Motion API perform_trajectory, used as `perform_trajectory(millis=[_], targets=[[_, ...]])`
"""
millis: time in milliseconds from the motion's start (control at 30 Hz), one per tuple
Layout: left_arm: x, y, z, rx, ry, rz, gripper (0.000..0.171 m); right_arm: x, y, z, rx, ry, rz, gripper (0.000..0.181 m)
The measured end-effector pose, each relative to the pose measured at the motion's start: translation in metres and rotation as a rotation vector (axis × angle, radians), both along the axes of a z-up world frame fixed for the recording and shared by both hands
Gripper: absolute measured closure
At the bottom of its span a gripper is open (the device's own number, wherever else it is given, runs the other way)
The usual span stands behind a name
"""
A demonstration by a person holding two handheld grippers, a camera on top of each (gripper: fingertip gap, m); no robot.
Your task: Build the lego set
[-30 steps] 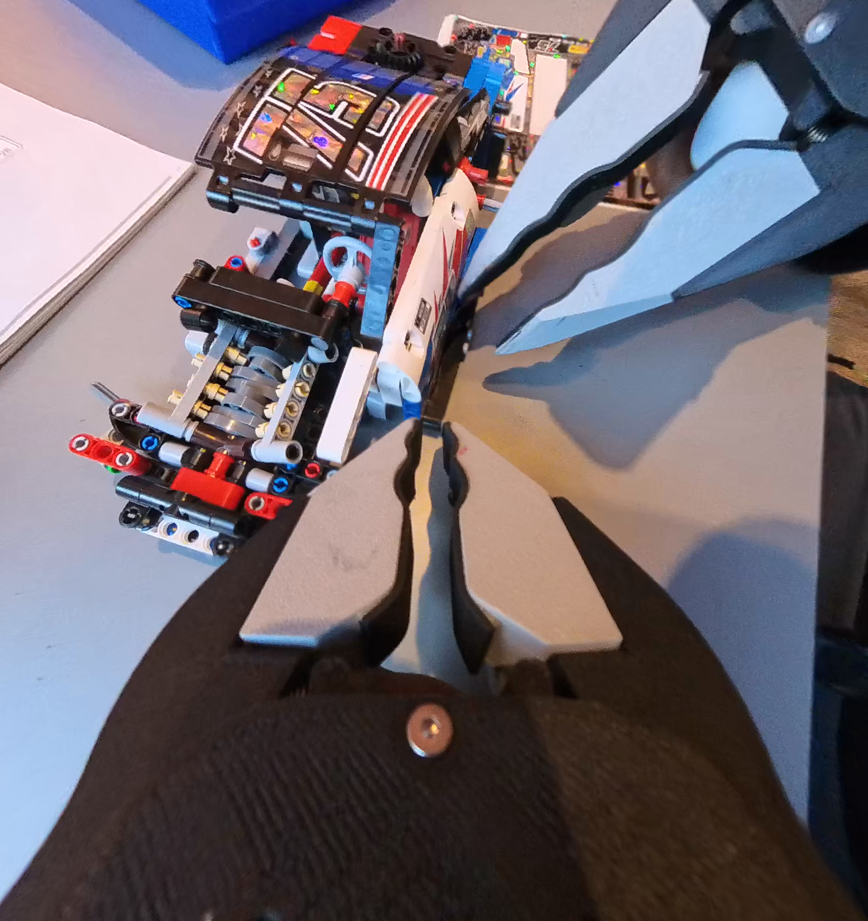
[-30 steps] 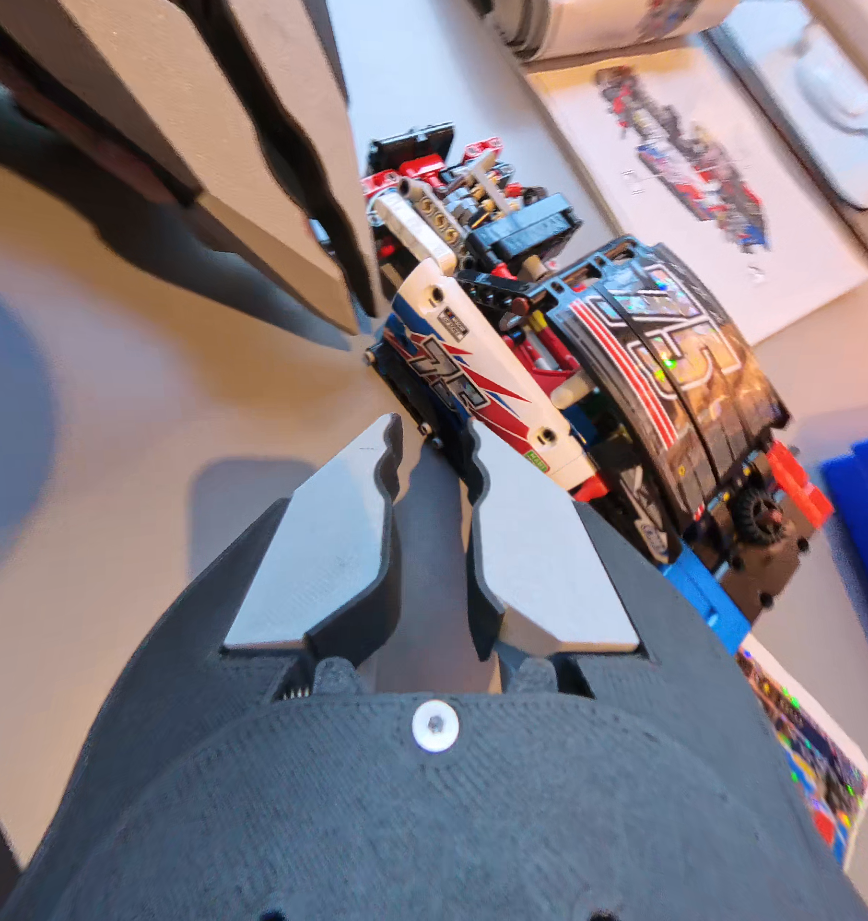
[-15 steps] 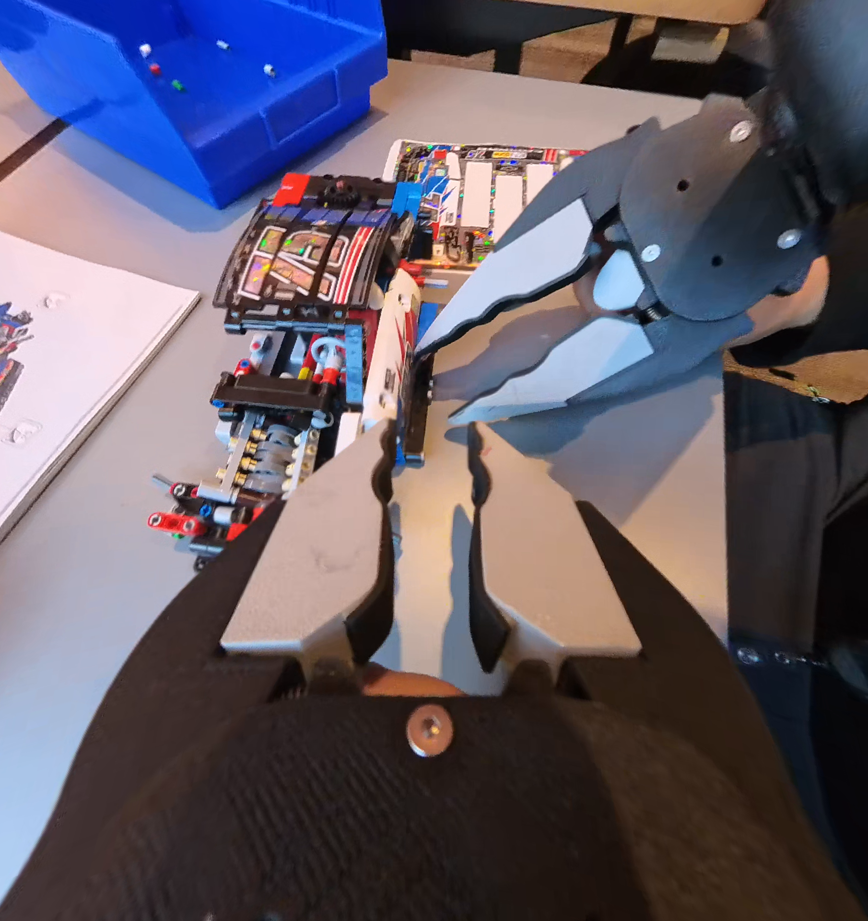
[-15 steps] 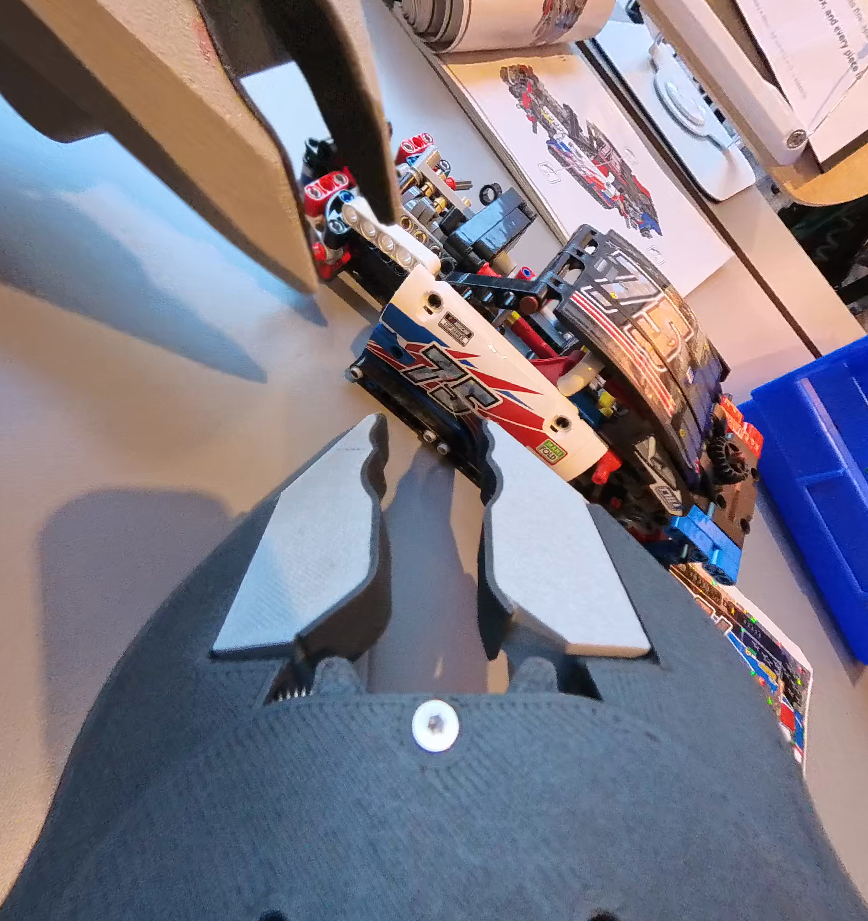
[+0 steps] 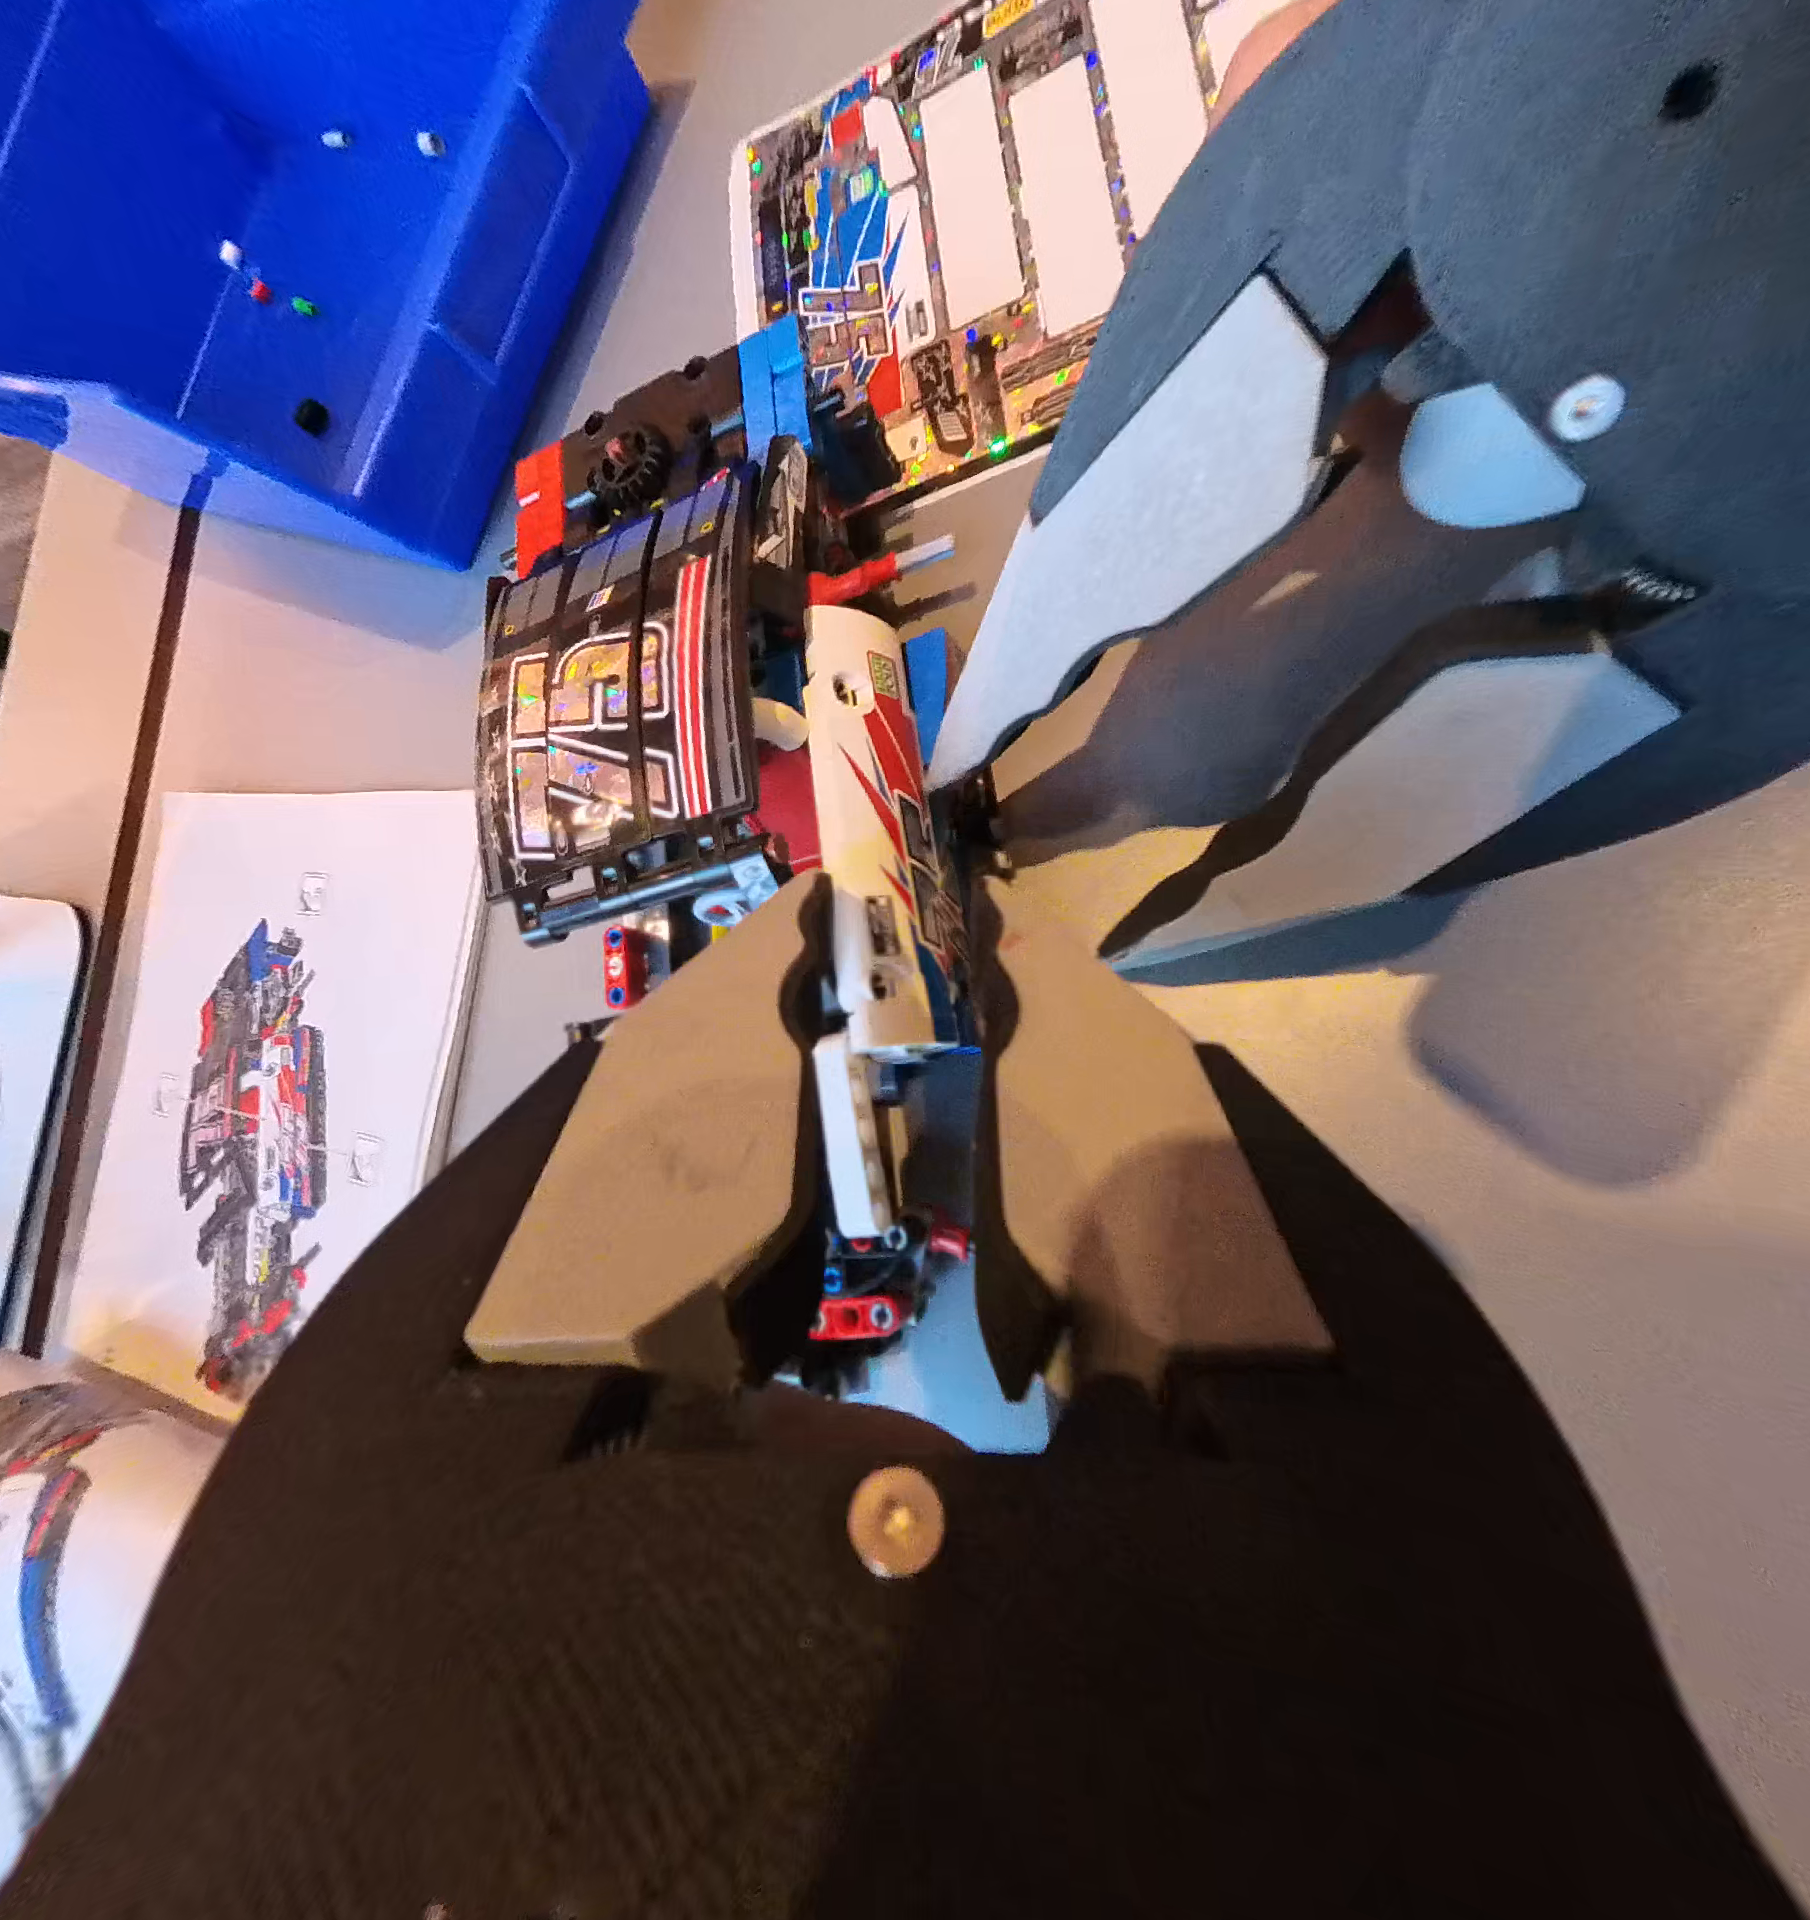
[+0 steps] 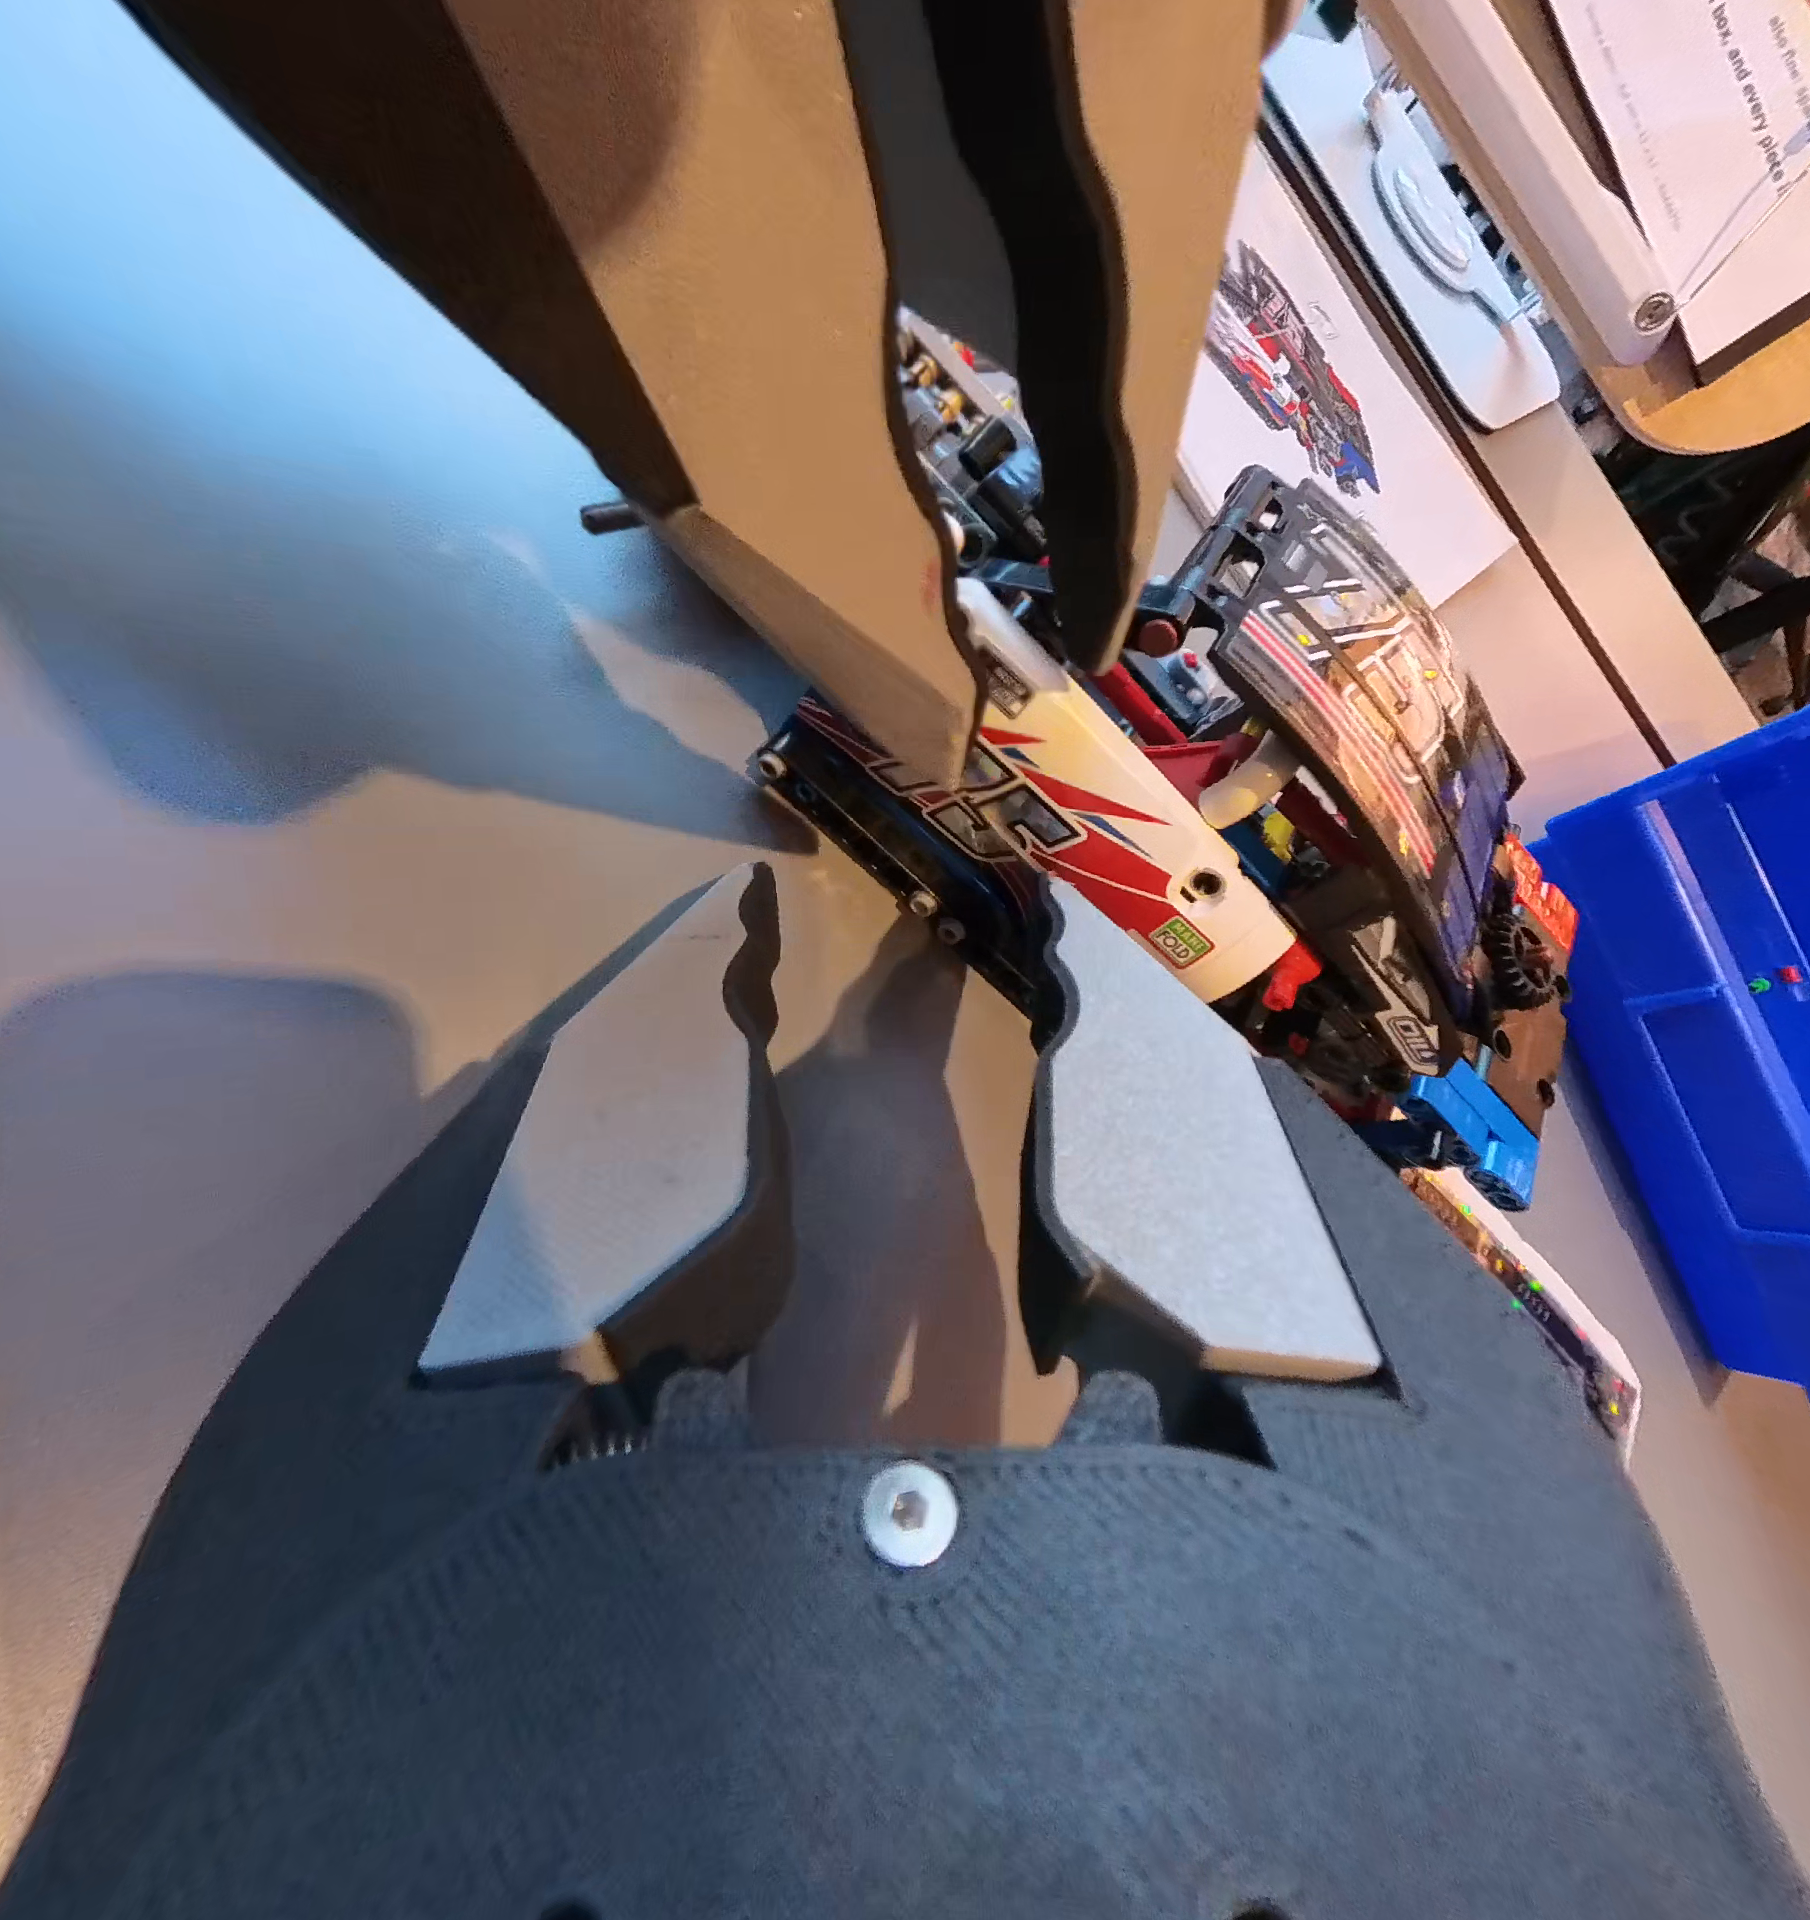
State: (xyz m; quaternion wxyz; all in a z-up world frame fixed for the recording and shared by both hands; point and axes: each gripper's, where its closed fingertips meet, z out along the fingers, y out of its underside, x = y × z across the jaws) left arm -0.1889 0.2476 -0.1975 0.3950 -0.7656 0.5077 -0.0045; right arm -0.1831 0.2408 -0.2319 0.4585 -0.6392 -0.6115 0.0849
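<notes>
The partly built lego car (image 5: 610,717) lies on the grey table, with a black patterned roof and a white side panel (image 5: 880,831) bearing red and blue stickers. My left gripper (image 5: 896,914) is open, and its fingers stand astride the white panel from above. This shows in the right wrist view too, with the left gripper (image 6: 1026,675) over the panel (image 6: 1088,831). My right gripper (image 6: 906,904) is open and empty, low at the car's side, with its right fingertip (image 6: 1052,925) against the car's dark lower beam. It also shows in the left wrist view (image 5: 1026,857).
A blue bin (image 5: 205,260) holding a few tiny pieces stands just beyond the car, also in the right wrist view (image 6: 1732,1039). A sticker sheet (image 5: 984,260) lies behind the car. An open instruction booklet (image 5: 257,1039) lies on the car's far side. Only a small space, under 4 cm, lies between the two pairs of fingers.
My left gripper has swung forward and over the car, so its fingers now straddle the white side panel. My right gripper has opened wider and stays at the car's side.
</notes>
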Motion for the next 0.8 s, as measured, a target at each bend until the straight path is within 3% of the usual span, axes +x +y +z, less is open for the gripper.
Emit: perform_trajectory(millis=[33,167,533,667,800], targets=[[0.002,0.0,-0.001,-0.003,0.007,-0.012,0.148,0.0,0.0,0.0,0.008,-0.005,0.005,0.134],[0.008,0.001,-0.005,-0.01,0.034,-0.067,0.141,0.001,-0.001,-0.001,0.046,-0.019,0.021,0.134],[0.014,0.007,-0.006,-0.095,0.019,-0.035,0.144,0.004,0.005,-0.001,0.061,-0.022,0.048,0.14],[0.017,0.005,-0.008,-0.101,0.004,-0.028,0.14,0.007,0.013,0.002,0.077,-0.009,-0.014,0.151],[0.015,0.004,-0.008,-0.089,-0.014,-0.025,0.135,0.016,0.026,0.001,0.161,-0.052,-0.106,0.142]])
